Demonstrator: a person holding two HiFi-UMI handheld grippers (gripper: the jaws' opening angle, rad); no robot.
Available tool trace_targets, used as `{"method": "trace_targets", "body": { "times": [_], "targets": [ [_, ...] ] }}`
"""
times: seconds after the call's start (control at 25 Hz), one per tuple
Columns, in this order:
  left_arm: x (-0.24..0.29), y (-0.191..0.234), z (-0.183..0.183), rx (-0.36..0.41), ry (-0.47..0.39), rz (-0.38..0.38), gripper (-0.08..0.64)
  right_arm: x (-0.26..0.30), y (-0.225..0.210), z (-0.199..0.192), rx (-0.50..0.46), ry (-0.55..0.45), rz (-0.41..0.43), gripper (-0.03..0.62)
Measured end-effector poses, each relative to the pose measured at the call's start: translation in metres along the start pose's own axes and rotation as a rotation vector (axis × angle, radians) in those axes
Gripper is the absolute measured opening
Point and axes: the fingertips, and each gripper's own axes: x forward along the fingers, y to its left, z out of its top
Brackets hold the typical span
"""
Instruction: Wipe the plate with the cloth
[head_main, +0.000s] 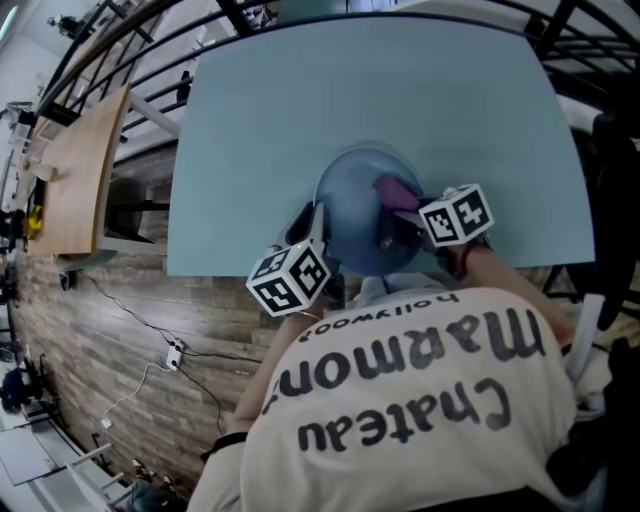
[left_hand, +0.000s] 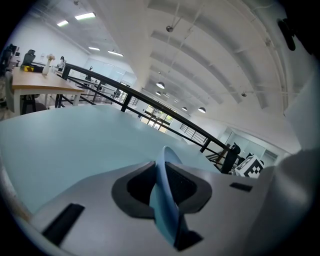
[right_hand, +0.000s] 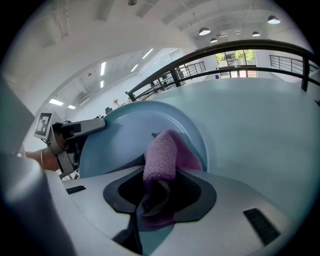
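Round pale-blue plate (head_main: 352, 215) is up off the pale blue-green tabletop (head_main: 300, 100), over its near edge & right in front of the person, held btw both grippers. Left gripper (head_main: 316, 228), the one w/ the marker cube at lower left in the head view, pinches the plate's left rim: in the left gripper view (left_hand: 162, 187) the plate (left_hand: 166, 210) shows edge-on, a thin blue blade standing btw the dark pads, jaws closed on it w/ only the rim's thickness btw them. Right gripper (head_main: 398, 214) comes in from the right, clamped on a folded fluffy purple cloth (head_main: 396, 188). In the right gripper view (right_hand: 160, 192) the cloth (right_hand: 162, 152) fills the gap btw the jaws, bulges out past the tips as a thick roll & lies against the plate's (right_hand: 125, 137) inner face, towards its right rim. Same view shows the plate tilted up w/ its face turned to this gripper, & the left gripper (right_hand: 67, 137) gripping the opposite rim at far left. Can't tell if the plate's far edge touches the tabletop. Bkgd: wooden side table (head_main: 80, 170) to the left, plank floor (head_main: 120, 340) below, black railing (left_hand: 150, 102) beyond the table.
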Motion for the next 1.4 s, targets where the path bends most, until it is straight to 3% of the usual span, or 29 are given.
{"method": "trace_targets", "body": {
  "times": [0.52, 1.04, 1.2, 1.4],
  "targets": [
    [-0.003, -0.004, -0.006, -0.02, -0.002, -0.012, 0.057, -0.01, -0.023, -0.003, 0.047, 0.019, -0.116, 0.158],
    [-0.004, -0.008, 0.006, -0.015, -0.046, -0.003, 0.058, 0.0, 0.109, 0.035, -0.194, 0.007, 0.227, 0.158],
    [-0.004, -0.011, 0.007, -0.013, -0.048, -0.004, 0.06, 0.005, 0.124, 0.031, -0.284, 0.029, 0.252, 0.158],
    [-0.005, -0.003, 0.004, -0.029, -0.037, 0.006, 0.058, 0.012, 0.119, 0.023, -0.307, 0.04, 0.25, 0.158]
  ]
}}
